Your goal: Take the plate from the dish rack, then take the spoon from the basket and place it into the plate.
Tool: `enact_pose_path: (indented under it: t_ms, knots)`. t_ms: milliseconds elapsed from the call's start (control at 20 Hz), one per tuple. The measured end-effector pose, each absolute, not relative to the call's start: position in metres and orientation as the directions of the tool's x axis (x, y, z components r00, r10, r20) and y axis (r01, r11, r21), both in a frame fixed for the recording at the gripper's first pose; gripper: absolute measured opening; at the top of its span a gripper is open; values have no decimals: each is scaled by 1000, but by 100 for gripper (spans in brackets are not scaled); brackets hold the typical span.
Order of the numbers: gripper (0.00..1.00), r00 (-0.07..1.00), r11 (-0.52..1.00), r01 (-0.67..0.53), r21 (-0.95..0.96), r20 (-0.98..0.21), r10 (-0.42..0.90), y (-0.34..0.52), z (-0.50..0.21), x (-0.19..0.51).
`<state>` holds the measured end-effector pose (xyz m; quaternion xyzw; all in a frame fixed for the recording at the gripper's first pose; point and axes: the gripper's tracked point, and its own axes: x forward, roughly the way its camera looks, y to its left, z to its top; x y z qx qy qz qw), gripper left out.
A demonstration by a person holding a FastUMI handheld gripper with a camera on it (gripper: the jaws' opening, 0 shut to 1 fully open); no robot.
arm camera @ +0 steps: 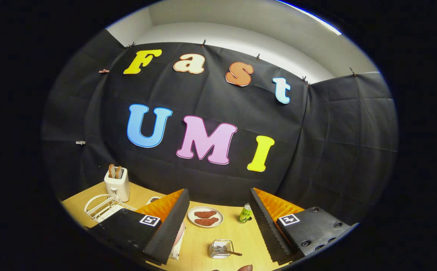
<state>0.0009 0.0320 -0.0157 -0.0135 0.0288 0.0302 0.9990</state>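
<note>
While the fingers stand wide apart and hold nothing above the desk, the dish rack lies off beyond the left finger by the toaster; the basket with the spoon sits between the fingers.

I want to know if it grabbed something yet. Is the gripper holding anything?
No. The gripper is open, holding nothing; the spoon lies in its basket.

one plate, one toaster, one can
</note>
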Motion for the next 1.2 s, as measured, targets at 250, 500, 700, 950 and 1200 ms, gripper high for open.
enact_pose_path:
  t_ms: [250,500,700,950,1200]
  knots:
    - [97,978,992,-125,-14,-168,120,57,-42,13]
    - [98,918,980,-199,-8,-350,183,92,-97,33]
    - [98,849,977,-211,37,-489,202,118,-145,51]
    - [96,727,979,-172,108,-657,201,135,-219,65]
    - [84,649,983,-76,165,-741,174,150,-272,75]
